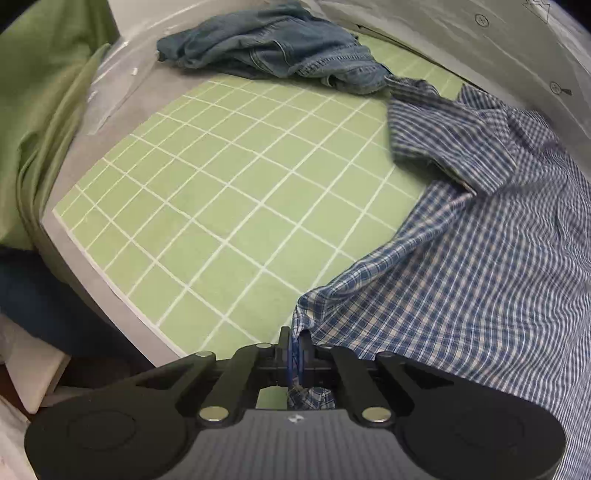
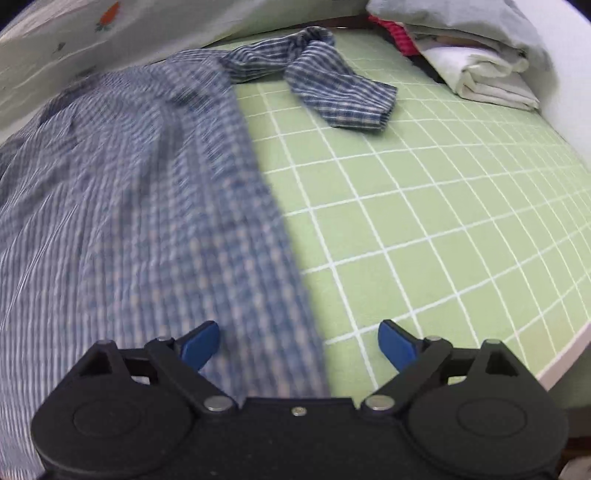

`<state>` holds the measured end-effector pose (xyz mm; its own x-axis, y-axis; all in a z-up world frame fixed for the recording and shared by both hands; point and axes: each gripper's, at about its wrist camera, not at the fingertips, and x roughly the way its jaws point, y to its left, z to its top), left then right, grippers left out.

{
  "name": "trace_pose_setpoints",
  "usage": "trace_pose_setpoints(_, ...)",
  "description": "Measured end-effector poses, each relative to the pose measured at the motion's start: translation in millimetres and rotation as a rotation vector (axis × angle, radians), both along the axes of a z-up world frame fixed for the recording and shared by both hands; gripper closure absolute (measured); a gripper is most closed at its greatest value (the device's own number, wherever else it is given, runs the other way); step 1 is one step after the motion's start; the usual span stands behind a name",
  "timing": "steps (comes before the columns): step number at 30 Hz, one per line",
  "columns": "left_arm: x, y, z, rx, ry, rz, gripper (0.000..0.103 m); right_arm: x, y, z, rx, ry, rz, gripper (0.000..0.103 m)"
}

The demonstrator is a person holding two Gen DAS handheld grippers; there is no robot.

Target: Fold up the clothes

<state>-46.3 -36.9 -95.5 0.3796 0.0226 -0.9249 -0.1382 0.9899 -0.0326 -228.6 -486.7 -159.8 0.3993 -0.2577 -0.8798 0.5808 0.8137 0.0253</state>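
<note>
A blue-and-white checked shirt lies spread over the right side of a green grid mat. My left gripper is shut on the shirt's near hem corner, with a bit of the fabric bunched behind the pads. In the right wrist view the same shirt covers the left half of the mat, blurred, and one sleeve lies twisted at the far side. My right gripper stands open over the shirt's right edge. Its left pad sits above the cloth and its right pad above bare mat.
Crumpled denim jeans lie at the mat's far edge. A green cloth hangs at the left. Folded white and grey linen with something red is stacked at the far right. The mat's near-right edge drops off.
</note>
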Motion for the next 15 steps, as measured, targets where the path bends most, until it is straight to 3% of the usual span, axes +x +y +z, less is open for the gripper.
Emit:
trace_pose_setpoints(2,2.3,0.5,-2.3,-0.005,0.022,-0.022,0.094,2.9,5.8,3.4,-0.009,-0.01,0.026,0.041)
trace_pose_setpoints(4,1.6,-4.0,-1.0,0.017,0.027,-0.043,0.084,7.3,17.1,7.1,-0.016,-0.012,0.092,0.062)
trace_pose_setpoints(6,2.2,-4.4,2.6,0.038,0.028,-0.058,0.061,10.1,27.7,9.3,-0.017,-0.009,0.136,0.078)
trace_pose_setpoints(7,3.3,-4.5,5.1,0.046,0.028,-0.063,0.057,10.7,31.7,9.9,-0.016,-0.007,0.153,0.099)
trace_pose_setpoints(11,14.2,-5.7,24.9,0.014,-0.012,-0.098,0.045,5.5,37.5,10.4,-0.097,0.052,0.17,0.101)
trace_pose_setpoints(15,26.6,-30.5,48.5,0.01,-0.093,-0.178,0.029,-8.7,28.9,12.9,-0.036,0.032,0.01,0.097)
